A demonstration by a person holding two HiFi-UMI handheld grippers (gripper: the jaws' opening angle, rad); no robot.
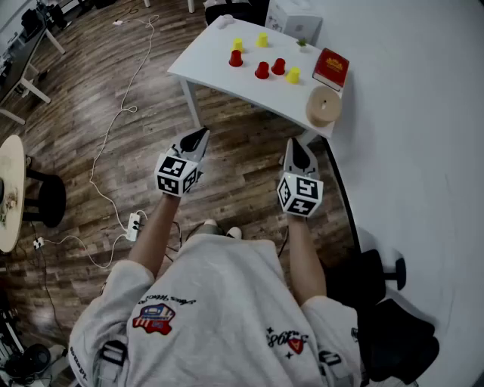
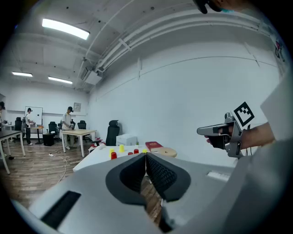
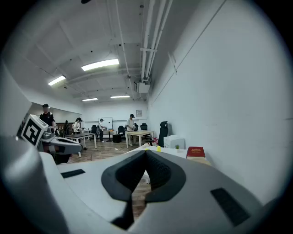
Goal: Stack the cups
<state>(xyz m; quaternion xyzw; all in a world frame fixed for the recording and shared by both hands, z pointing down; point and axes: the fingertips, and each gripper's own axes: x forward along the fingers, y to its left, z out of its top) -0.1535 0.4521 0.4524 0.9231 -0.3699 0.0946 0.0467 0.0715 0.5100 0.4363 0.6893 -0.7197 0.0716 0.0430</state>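
Three red cups (image 1: 262,70) and three yellow cups (image 1: 262,39) stand apart, upside down, on a white table (image 1: 204,57) at the top of the head view. My left gripper (image 1: 198,138) and right gripper (image 1: 297,145) hover side by side over the wooden floor, short of the table's near edge. Both point toward the table, jaws pressed together with nothing between them. In the left gripper view the shut left gripper (image 2: 145,155) lines up with the cups (image 2: 113,155) far ahead. The right gripper view shows the shut right gripper (image 3: 146,153) and one yellow cup (image 3: 159,148).
A red book (image 1: 331,68), a round wooden disc (image 1: 324,106), a white box (image 1: 293,17) and a small plant (image 1: 302,43) share the table. A white wall runs along the right. A cable with a power strip (image 1: 134,222) lies on the floor at left. People stand at distant desks (image 2: 78,133).
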